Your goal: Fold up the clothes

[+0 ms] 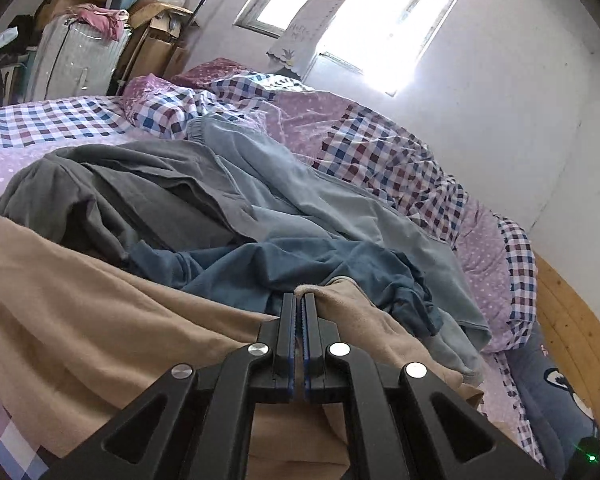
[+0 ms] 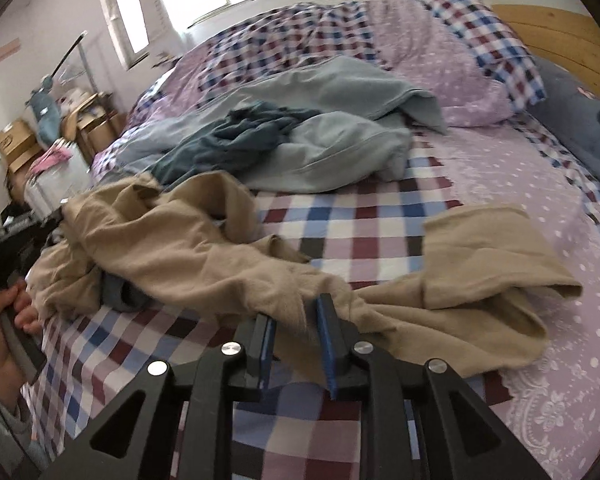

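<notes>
The left gripper (image 1: 299, 300) has its two fingers pressed together on a fold of the tan garment (image 1: 100, 320), pinching the cloth between the blue pads so that a small lip of fabric stands up just past the tips. In the left wrist view the tan cloth spreads wide below and to the left of the fingers.

The right gripper (image 2: 296, 312) has its fingers spread, with a bunched ridge of the same tan garment (image 2: 188, 240) lying between them; whether the pads press the fabric cannot be told. In the right wrist view the garment sprawls across the checked part of the bed cover (image 2: 380, 232), crumpled toward the left edge of the bed and stretching toward the right, where one flat end (image 2: 488, 256) lies on the lilac dotted part of the cover. A hand (image 2: 16, 312) shows at the left edge of that view, beside the heap of tan cloth.

Farther up the bed lies a pile of other clothes: a dark grey garment (image 1: 120, 192), a light blue garment (image 1: 320, 208) and a darker teal one (image 1: 292, 268) on top of it, near the tan cloth. A rumpled quilt (image 1: 380, 152) in the same check and lilac lies along the far edge of the bed, and a dark blue pillow (image 2: 580, 128) rests by the wooden headboard (image 2: 560, 28).
</notes>
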### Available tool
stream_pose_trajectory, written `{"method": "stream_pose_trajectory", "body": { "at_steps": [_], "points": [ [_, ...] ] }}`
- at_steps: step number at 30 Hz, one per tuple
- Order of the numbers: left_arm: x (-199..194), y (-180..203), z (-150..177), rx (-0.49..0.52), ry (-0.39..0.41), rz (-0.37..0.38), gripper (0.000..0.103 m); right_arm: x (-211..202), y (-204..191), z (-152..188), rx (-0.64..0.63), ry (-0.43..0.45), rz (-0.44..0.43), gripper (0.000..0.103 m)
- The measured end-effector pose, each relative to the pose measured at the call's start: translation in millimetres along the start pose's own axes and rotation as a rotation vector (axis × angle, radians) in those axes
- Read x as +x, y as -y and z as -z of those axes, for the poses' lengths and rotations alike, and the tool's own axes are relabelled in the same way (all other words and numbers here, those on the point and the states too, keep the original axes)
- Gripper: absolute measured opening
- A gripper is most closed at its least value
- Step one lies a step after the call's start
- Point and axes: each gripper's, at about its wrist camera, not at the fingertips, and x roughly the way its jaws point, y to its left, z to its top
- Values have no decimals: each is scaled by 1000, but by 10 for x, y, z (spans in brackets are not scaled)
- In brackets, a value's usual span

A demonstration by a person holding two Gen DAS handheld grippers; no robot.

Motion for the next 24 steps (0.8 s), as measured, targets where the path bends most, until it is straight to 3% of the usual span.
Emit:
{"method": "stream_pose_trajectory", "body": {
  "at_steps": [3, 5, 7, 9, 10, 11, 13, 16, 19, 22, 24],
  "points": [
    [-37, 33, 0, 12, 5, 17, 1, 7, -105, 2, -41, -2, -18, 19],
    [-81, 71, -7, 25, 11, 26, 3, -5, -162, -11, -58, 9, -4, 8],
    [-108, 107, -16, 40, 10, 35, 8, -109, -76, -76, 5, 77, 34, 7],
    [-145, 141, -20, 55, 8, 69, 30, -268, 129, -157, 122, 165, 90, 7],
    [-172, 149, -20, 56, 8, 104, 53, -350, 241, -182, 184, 206, 118, 7],
    [-205, 156, -17, 57, 11, 147, 68, -439, 371, -184, 254, 248, 148, 7],
    [-278, 195, 1, 75, 16, 218, 78, -586, 609, -168, 382, 314, 208, 7],
    [-383, 330, 50, 180, 9, 253, 80, -680, 884, -72, 547, 352, 309, 7],
    [-481, 448, 99, 285, 3, 271, 81, -653, 1097, 81, 702, 324, 406, 7],
    [-551, 469, 131, 361, -2, 247, 83, -561, 1251, 194, 803, 247, 450, 13],
    [-597, 482, 153, 412, -5, 230, 83, -600, 1178, 213, 811, 256, 486, 25]
  ]
}}
